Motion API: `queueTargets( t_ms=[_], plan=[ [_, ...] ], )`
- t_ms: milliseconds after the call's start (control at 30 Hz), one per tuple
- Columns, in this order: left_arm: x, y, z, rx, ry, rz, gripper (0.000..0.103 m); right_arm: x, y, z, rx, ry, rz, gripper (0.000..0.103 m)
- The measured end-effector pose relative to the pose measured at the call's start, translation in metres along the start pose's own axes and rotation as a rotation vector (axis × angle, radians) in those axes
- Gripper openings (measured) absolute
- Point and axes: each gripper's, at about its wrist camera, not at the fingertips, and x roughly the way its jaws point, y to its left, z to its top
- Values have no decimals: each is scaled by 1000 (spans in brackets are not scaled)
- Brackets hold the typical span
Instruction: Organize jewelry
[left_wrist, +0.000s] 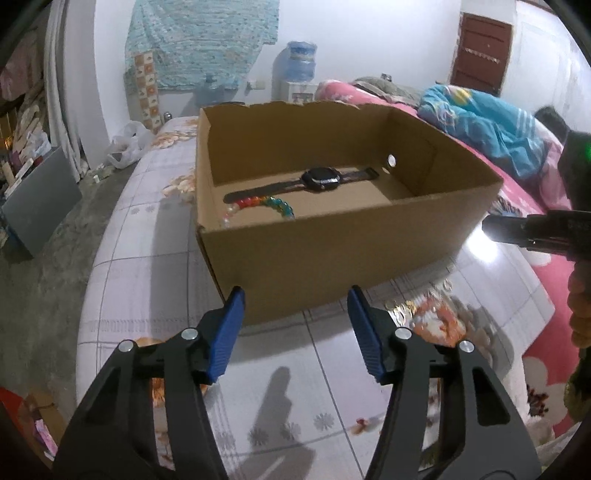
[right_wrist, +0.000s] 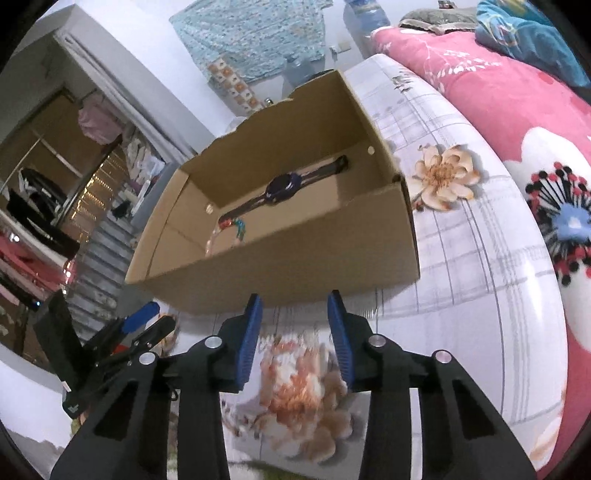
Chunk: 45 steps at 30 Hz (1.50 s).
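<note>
Hovering over a flower-print bed, the left tongs stand spread with nothing between the blue pads, just short of an open cardboard box. Beside them, the right tongs gape more narrowly, also empty. Inside the box lie a dark wristwatch and, touching its strap, a bracelet of coloured beads.

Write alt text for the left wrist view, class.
An open cardboard box sits on a floral bedsheet, holding a black wristwatch and a rainbow bead bracelet. The left hand-held gripper, blue-padded and empty, stands open just before it.
</note>
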Motion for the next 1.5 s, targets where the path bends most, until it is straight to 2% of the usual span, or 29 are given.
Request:
queueTargets(
  t_ms=[200,400,567,700,833,1000,1233,1367,1500],
  plan=[
    [9,10,7,-34,-23,-10,54,10,1,16,-8,-20,-5,34],
    [12,7,3,-18,-19,-23,54,7,1,12,-44,-30,-9,34],
    [9,-4,-24,0,47,-107,54,5,-1,-17,-69,52,-8,34],
    [12,-15,-39,9,91,-142,54,16,0,-46,-52,144,6,34],
    [16,-27,-45,44,94,-147,54,30,18,-62,-116,182,-66,26],
    [16,-39,-49,134,74,-122,54,43,40,-66,-227,202,-173,23],
    [20,-47,-51,200,60,-130,54,63,48,-66,-270,251,-280,15],
    [22,-51,-52,222,57,-148,54,64,53,-67,-276,255,-302,10],
    [23,-52,-54,238,55,-154,54,58,60,-66,-277,243,-266,9]
  ],
)
